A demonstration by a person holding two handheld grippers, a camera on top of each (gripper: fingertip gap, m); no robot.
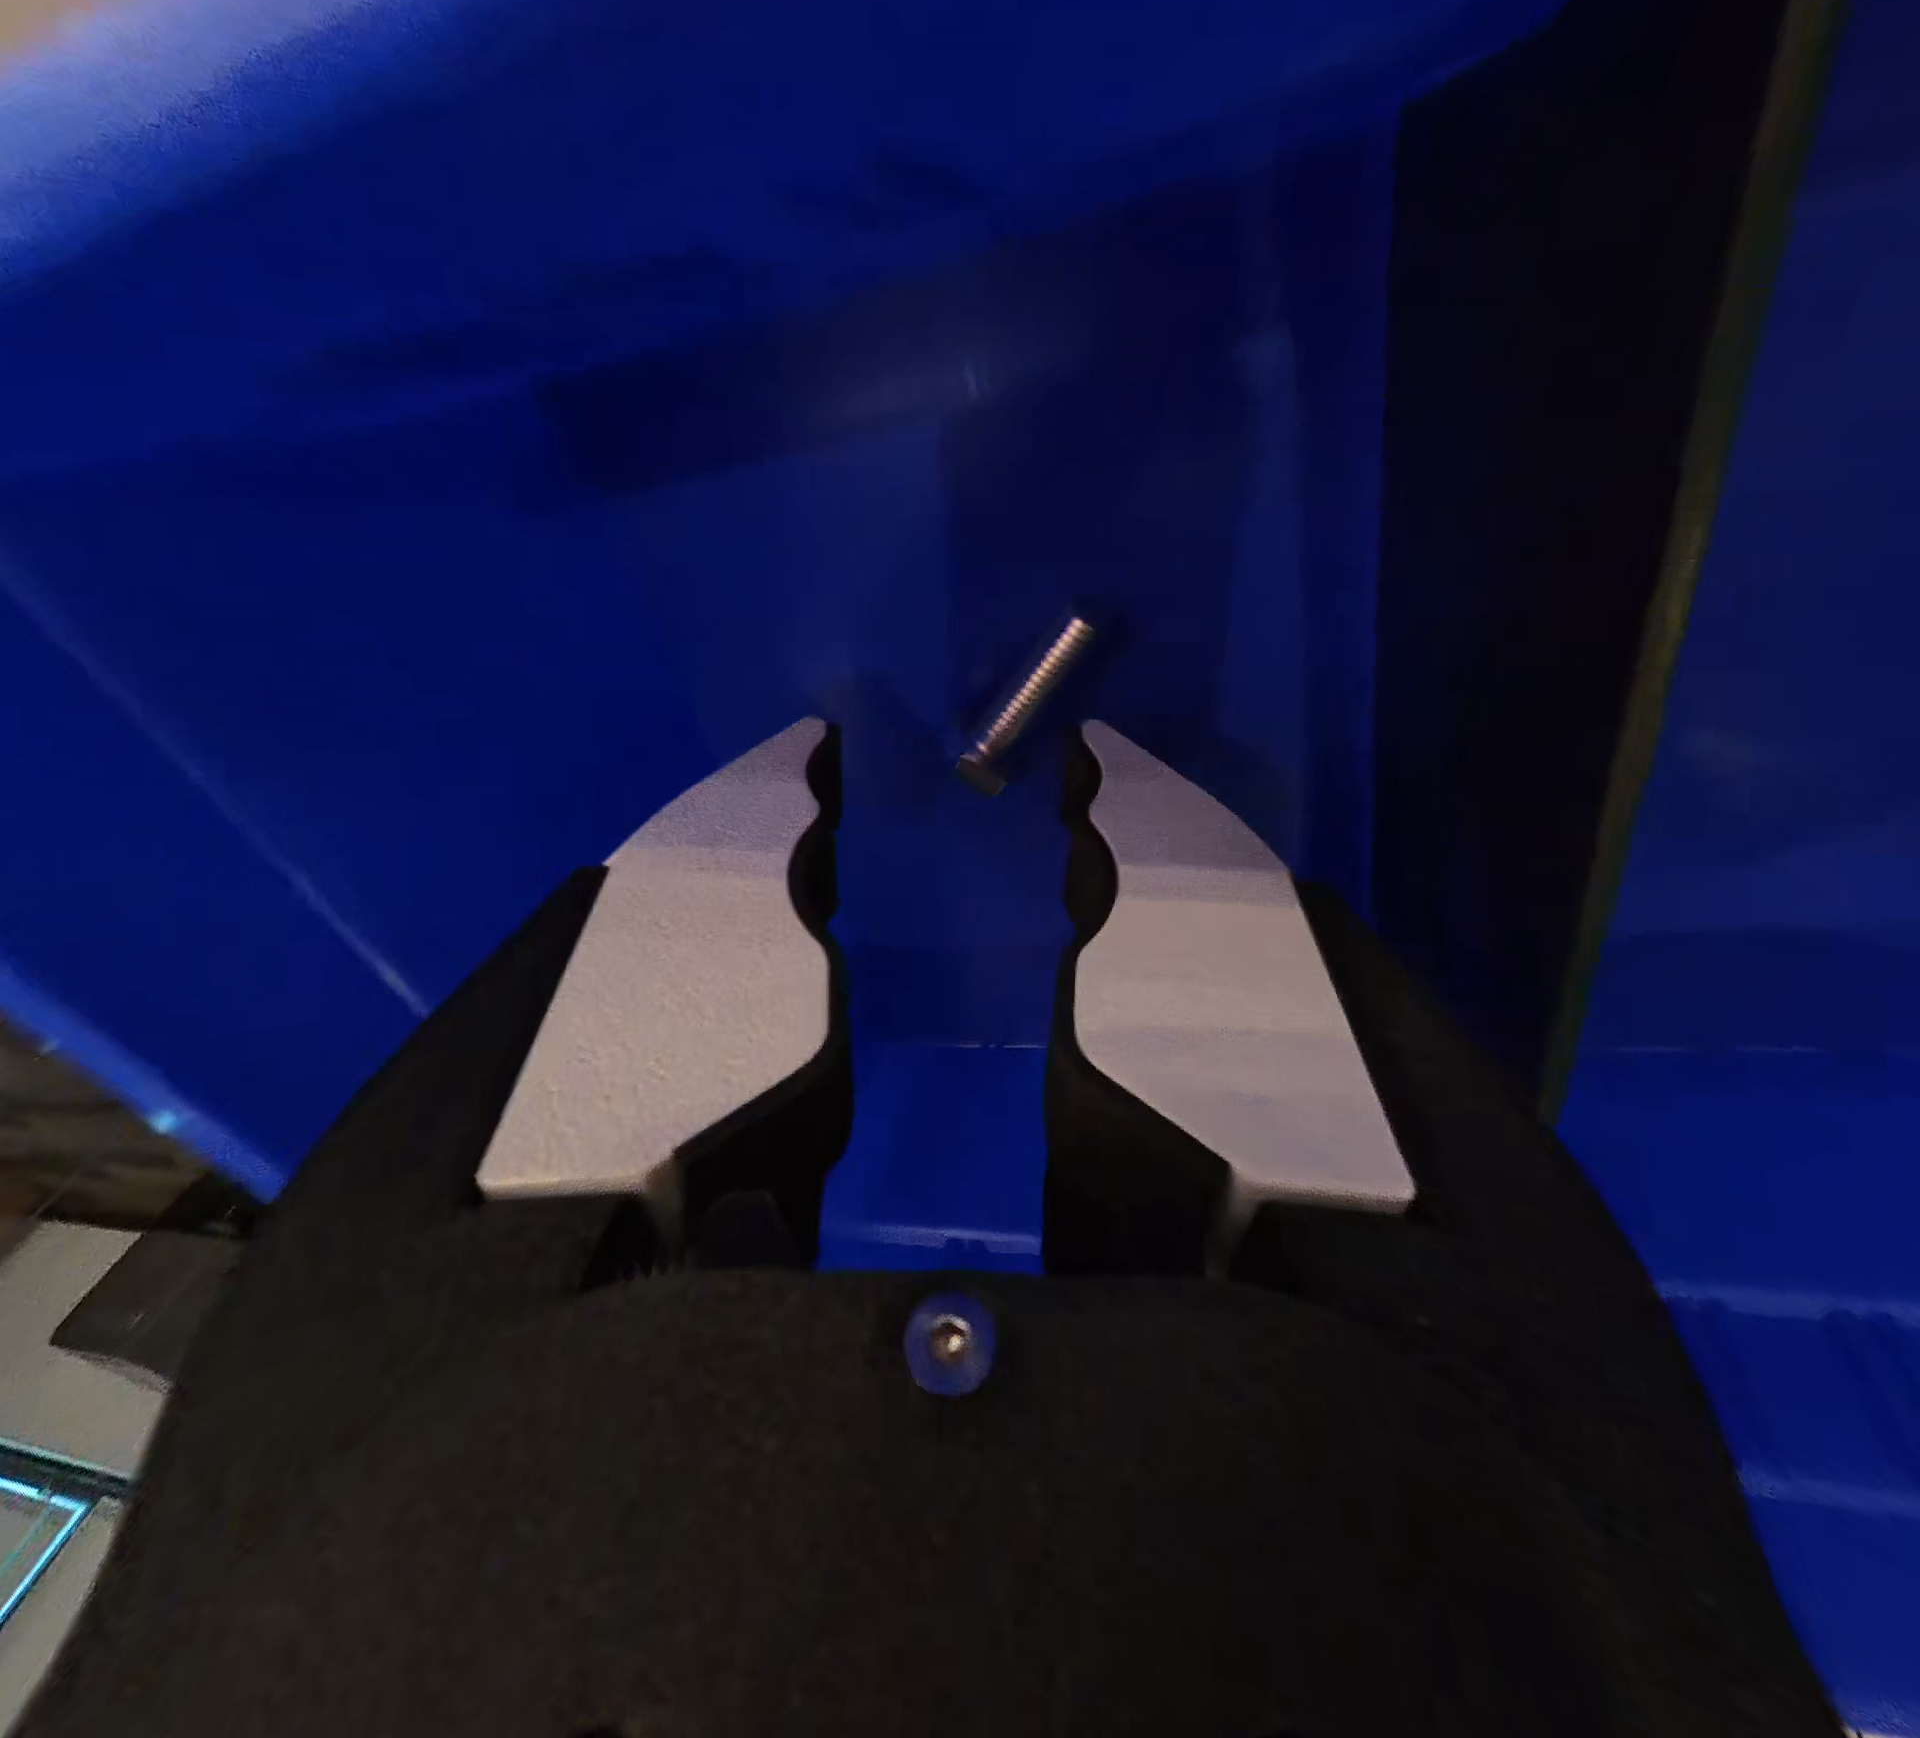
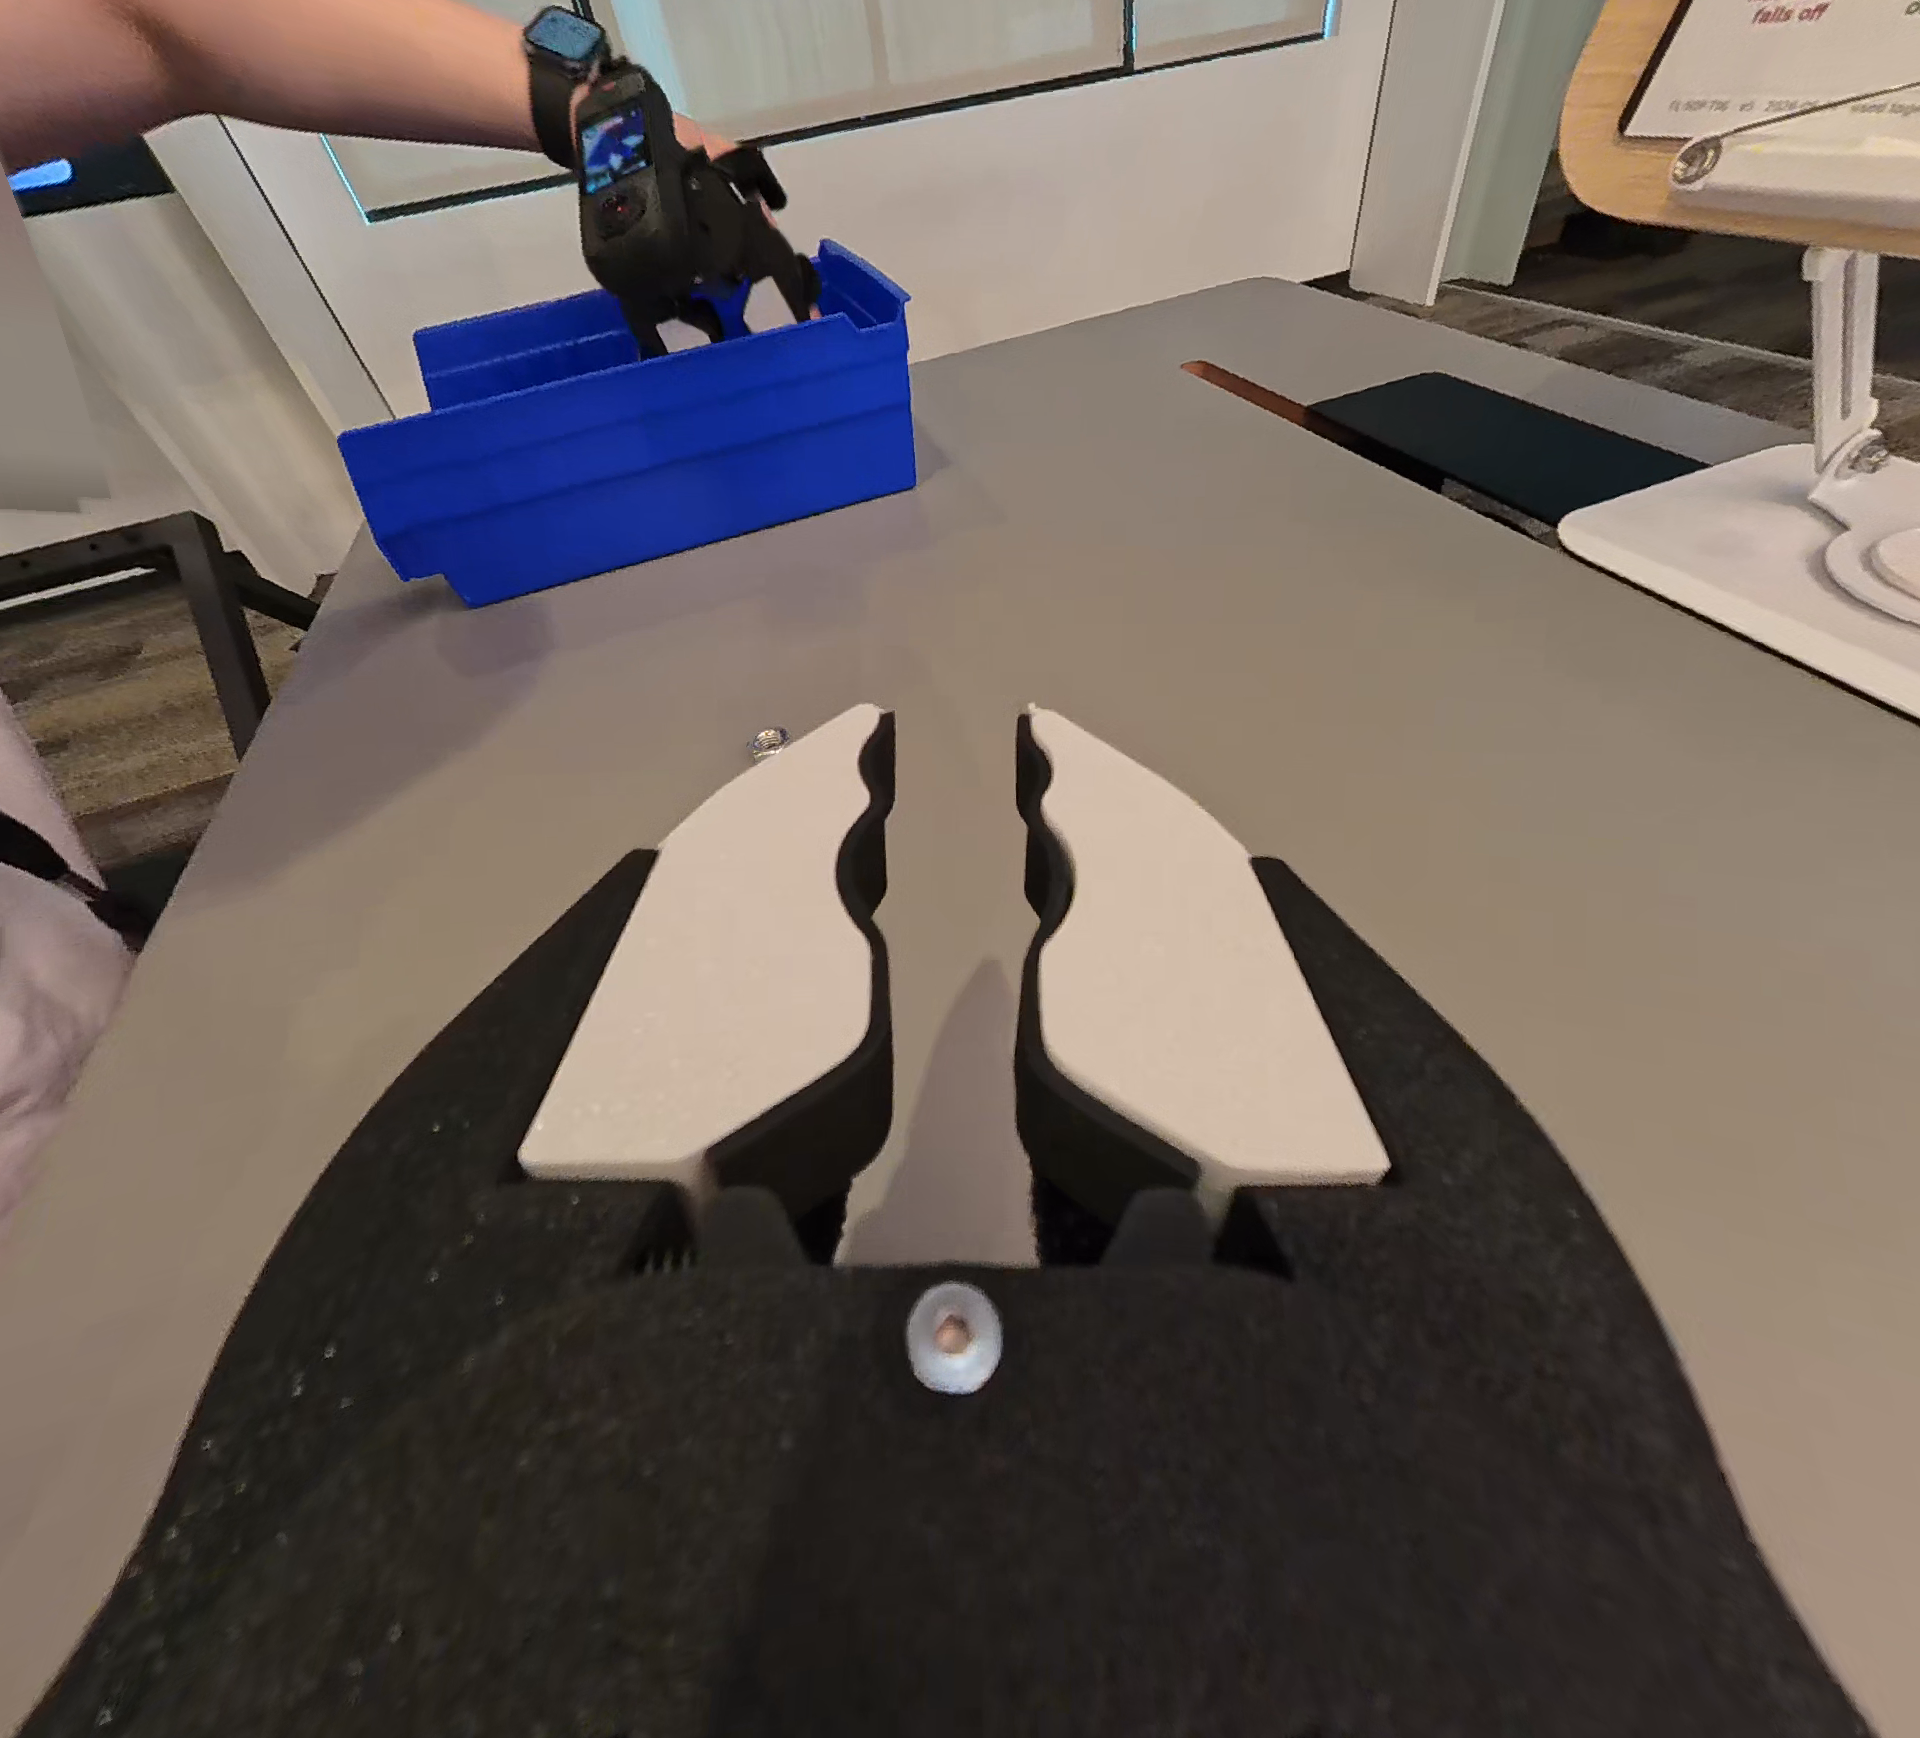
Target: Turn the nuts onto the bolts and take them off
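Observation:
In the left wrist view a small silver bolt [image 1: 1027, 708] lies on the floor of a blue bin [image 1: 623, 441], head toward me. My left gripper [image 1: 948, 732] is open and empty, its tips on either side of the bolt's head, reaching down into the bin. In the right wrist view my right gripper [image 2: 956, 720] is open and empty above the grey table [image 2: 1247, 649]. A small silver nut [image 2: 769, 741] lies on the table just left of its left fingertip. The left gripper [image 2: 727, 317] also shows far off inside the blue bin [image 2: 644, 452].
A white stand [image 2: 1756, 566] holding an instruction sheet on a wooden board [image 2: 1621, 78] is at the right. A dark mat [image 2: 1496, 441] lies at the table's far right. The person's arm with a wrist watch [image 2: 566, 41] reaches in from the left. The bin wall [image 1: 1507, 545] rises close on the right. Left tips to right tips: about 45 centimetres.

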